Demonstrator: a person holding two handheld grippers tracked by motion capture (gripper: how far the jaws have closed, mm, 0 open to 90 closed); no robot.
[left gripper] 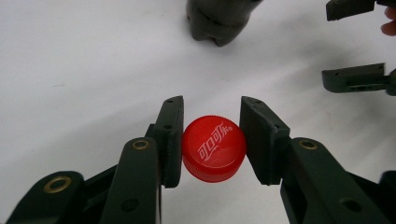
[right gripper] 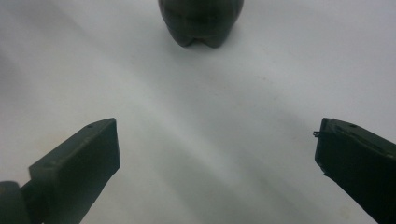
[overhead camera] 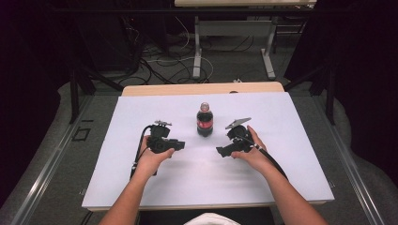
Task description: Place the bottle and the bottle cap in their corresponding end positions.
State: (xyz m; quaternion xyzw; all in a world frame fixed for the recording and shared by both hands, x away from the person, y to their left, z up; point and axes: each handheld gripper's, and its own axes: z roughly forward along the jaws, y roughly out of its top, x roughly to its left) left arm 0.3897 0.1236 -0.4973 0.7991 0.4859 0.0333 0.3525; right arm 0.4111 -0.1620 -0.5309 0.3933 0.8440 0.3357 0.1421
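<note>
Bottle cap: a red screw cap with white lettering on its top, held between the jaws of the left tongs; its left side touched the left jaw pad, the right jaw pad sat at or just beside its right side.
Cola bottle: stood upright on the white table, about midway between the left and right edges and toward the far edge; dark drink inside, red label around the middle, mouth uncapped as far as the high view showed. Its dark lobed base showed at the top of both gripper views.
Left tongs: held in the person's left hand, near and to the left of the bottle, jaws pointing toward the table's middle, pinching the cap.
Right tongs: held in the right hand, near and to the right of the bottle, jaws spread wide with nothing between them, over bare table.
Table: white top, with a strip of wood showing along the far edge.
</note>
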